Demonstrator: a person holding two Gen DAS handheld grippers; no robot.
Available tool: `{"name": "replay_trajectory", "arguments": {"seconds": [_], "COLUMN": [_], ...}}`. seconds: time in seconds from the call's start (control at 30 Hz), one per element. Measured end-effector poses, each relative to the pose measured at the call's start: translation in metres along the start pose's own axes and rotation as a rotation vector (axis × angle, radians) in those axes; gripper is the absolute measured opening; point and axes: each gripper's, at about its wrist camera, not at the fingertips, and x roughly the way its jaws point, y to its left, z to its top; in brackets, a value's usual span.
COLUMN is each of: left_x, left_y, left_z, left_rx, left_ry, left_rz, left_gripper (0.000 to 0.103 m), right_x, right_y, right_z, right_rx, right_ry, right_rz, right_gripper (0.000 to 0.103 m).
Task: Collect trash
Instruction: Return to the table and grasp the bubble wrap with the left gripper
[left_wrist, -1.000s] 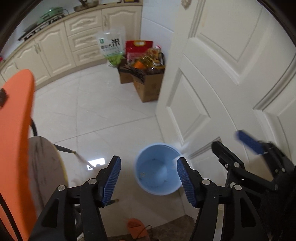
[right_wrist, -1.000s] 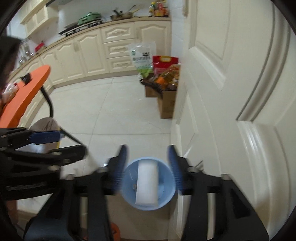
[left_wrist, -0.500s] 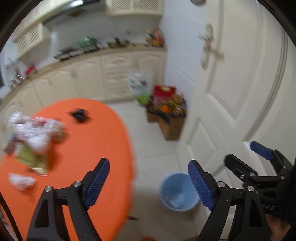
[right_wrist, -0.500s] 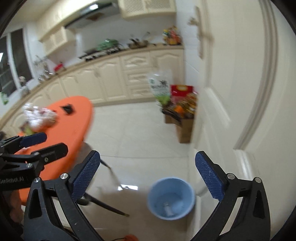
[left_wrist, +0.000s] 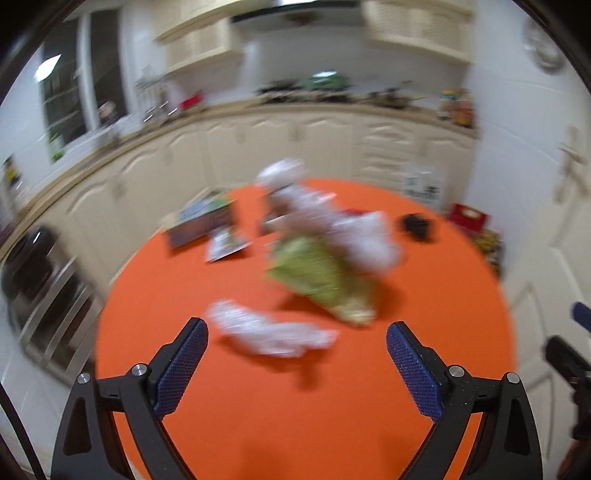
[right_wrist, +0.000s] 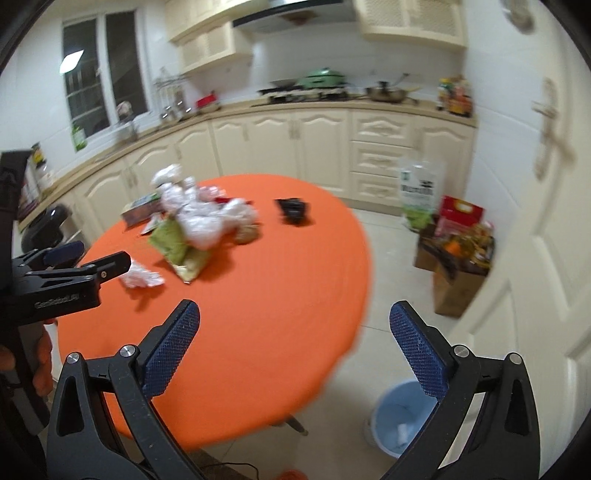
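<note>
Orange counter (left_wrist: 424, 295) carries a white wad (left_wrist: 273, 332) and a green bag (left_wrist: 321, 280). Both grippers, left (left_wrist: 297, 363) and right (right_wrist: 295, 347), have jaws wide open and hold nothing. Blue bin (right_wrist: 391, 417) stands on the floor.

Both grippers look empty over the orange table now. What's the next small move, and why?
Probably ease the left gripper forward and down onto the crumpled white tissue. Its jaws are open and empty, and the tissue lies on the orange table just ahead between the fingers, nearer than the green wrapper. The right gripper is also open; the blue bin sits on the floor below it.
</note>
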Motion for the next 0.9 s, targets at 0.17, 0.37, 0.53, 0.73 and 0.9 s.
{"name": "replay_trajectory", "arguments": {"seconds": [0.17,0.37,0.53,0.73,0.9], "left_x": [0.046,0.086,0.1,0.107,0.116], "left_y": [0.029,0.025,0.022,0.03,0.061], "left_z": [0.002,0.006,0.017,0.029,0.029], "left_rx": [-0.155,-0.183,-0.125,-0.067,-0.061], "left_ry": [0.114,0.187,0.183,0.134,0.146], "left_rz": [-0.027,-0.033,-0.02,-0.055,-0.175], "left_gripper": [0.095,0.095,0.087,0.028,0.015], "right_x": [0.037,0.078,0.112,0.146,0.172], "right_y": [0.031,0.053,0.071,0.092,0.11], "right_z": [0.013,0.038,0.054,0.074,0.086], "right_rx": [-0.054,-0.107,-0.168,-0.2,-0.242], "right_ry": [0.028,0.036,0.037,0.034,0.067], "right_rz": [0.038,0.046,0.058,0.12,0.14], "right_gripper": [0.103,0.103,0.103,0.098,0.07]}}
